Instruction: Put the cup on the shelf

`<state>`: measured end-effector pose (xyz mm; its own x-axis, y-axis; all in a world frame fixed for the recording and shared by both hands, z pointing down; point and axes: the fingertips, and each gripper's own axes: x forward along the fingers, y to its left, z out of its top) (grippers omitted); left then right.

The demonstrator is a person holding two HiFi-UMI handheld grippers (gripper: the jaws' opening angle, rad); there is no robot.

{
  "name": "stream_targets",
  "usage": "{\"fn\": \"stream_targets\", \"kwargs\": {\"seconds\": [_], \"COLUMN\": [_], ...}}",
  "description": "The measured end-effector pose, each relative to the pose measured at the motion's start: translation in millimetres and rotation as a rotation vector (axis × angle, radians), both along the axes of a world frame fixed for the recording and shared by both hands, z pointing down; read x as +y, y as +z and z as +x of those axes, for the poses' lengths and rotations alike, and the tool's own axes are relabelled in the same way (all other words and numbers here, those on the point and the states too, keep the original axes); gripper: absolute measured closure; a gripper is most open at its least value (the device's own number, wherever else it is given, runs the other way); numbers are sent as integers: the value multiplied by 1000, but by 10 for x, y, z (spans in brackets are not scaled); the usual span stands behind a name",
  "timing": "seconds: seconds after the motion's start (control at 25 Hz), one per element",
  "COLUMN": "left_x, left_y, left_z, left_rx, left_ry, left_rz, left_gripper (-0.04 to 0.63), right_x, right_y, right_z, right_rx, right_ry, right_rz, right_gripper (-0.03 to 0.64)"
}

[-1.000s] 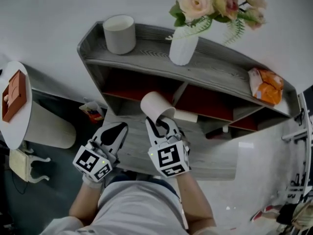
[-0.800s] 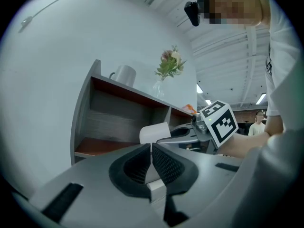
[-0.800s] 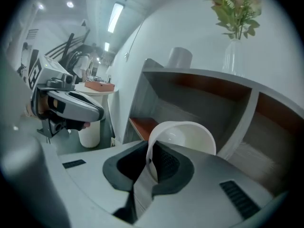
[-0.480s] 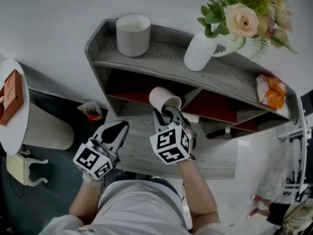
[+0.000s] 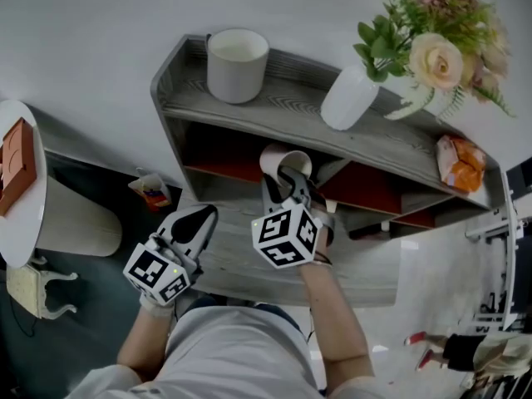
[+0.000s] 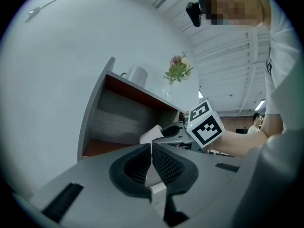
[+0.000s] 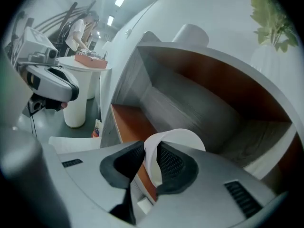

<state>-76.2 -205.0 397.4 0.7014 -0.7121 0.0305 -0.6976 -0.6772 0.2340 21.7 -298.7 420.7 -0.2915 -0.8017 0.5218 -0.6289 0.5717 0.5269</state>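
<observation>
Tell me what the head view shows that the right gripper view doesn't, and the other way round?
Only the head view: the orange snack packet on top of the grey shelf, the flower blooms, and the marker cube on the right gripper. Only the right gripper view: the white paper cup with its thin wall standing between that gripper's opening fingers, and the compartment's grey back wall. Both: that cup, the shelf, and the white pot on top.
</observation>
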Motion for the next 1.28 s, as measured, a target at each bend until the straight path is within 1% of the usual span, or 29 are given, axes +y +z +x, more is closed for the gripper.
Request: {"fn": "stream_targets", "kwargs": {"seconds": [0.24,0.4,0.6,0.72,0.92,1.16,1.28], "left_x": [-54,-102,-128,-140,-136,-111,-88], "left_y": [-5,-15,-26,-33,-33,-43,-48], "left_z": [-104,-160,-204,-239,-229,-239,-248], "left_rx": [8,14,15,13,11,8,8], "left_ry": [-15,-26,-33,-41,-39,-45,-47], "left_rz": [-3,-4,-2,-1,-2,1,2], "left_gripper": [577,577,577,577,577,577,577], "right_x": [-210,-304,-416,-482,-570,-605,-585], "right_y": [-58,-76,-88,-118,-126,-118,-180], "right_z": [-54,-71,-82,-94,-88,-74,-71], "right_rx": [67,105,129,141,202,209,195], "right_ry": [15,16,18,26,25,38,48], "right_rz": [67,91,113,144,176,171,195], "right_gripper": [508,495,489,477,463,463,460]}}
